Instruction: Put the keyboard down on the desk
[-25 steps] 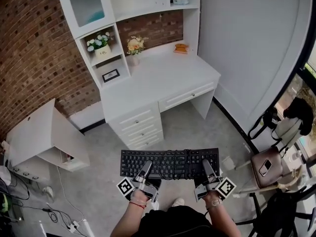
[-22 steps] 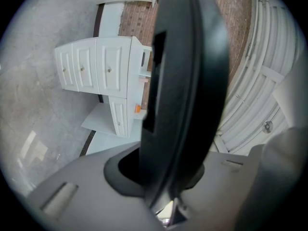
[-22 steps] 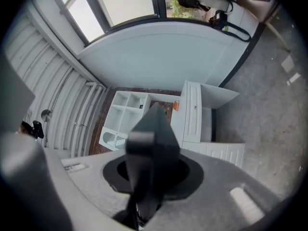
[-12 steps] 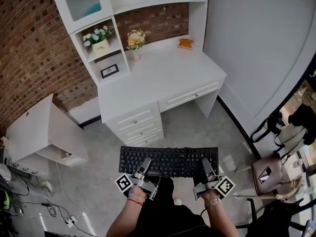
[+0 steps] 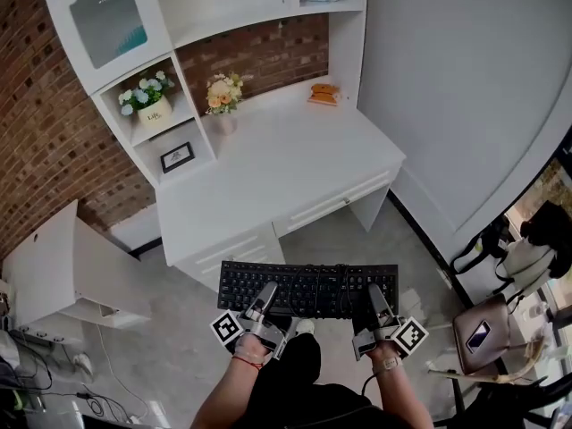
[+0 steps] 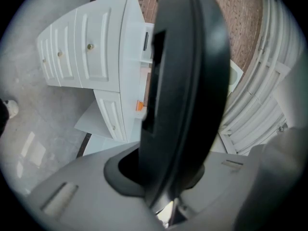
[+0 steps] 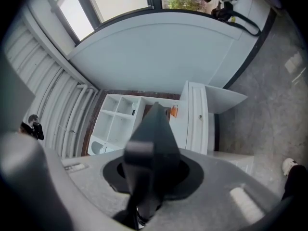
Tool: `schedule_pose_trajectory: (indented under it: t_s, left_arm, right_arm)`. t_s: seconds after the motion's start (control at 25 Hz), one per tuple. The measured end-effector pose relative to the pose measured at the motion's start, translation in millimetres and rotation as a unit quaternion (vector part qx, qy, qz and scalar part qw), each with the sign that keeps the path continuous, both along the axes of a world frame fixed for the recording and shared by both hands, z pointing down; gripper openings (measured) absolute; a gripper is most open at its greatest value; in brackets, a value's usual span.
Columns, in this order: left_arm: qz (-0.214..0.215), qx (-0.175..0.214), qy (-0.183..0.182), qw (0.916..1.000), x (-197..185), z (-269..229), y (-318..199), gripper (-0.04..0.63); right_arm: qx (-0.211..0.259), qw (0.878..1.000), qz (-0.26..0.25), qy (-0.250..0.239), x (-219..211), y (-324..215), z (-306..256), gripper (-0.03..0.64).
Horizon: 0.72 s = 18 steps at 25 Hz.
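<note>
Flat black keyboard [image 5: 308, 286] carried nearer white desk [image 5: 286, 159], left gripper [image 5: 268, 290], right gripper [image 5: 374, 291] fingers [image 5: 377, 304] clamping it

On white desk [image 5: 286, 164], back left, a vase [image 5: 223, 107] of flowers just beside the shelf unit [image 5: 192, 79]; back right, near the wall, a small orange thing [image 5: 323, 91]. In the unit's upper cubby a pot [image 5: 149, 110] of white flowers, in the cubby below a dark frame [image 5: 177, 156]. On grey floor [image 5: 179, 347], left of the desk, a low white cabinet [image 5: 63, 262] and loose cables [image 5: 112, 409].
</note>
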<state>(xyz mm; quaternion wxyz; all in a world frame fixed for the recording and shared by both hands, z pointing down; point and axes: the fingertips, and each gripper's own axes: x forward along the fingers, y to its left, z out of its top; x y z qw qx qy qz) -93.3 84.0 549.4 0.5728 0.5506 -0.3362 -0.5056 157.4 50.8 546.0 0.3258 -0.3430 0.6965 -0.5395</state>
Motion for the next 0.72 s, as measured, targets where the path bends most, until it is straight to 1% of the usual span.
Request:
schedule_pose_trajectory:
  t_s: [0.32,0.72]
  left_arm:
    - [0.011,-0.016,-0.001,0.9998,-14,0,-78,0.08]
    - [0.018,-0.019,0.001,0.9997,-36,9,-160,0.078]
  right_arm:
    - [-0.021,1.0,0.009,-0.002,-14,-72,5,0.083]
    - [-0.022,1.0,0.014,0.002,-36,-152,13,0.083]
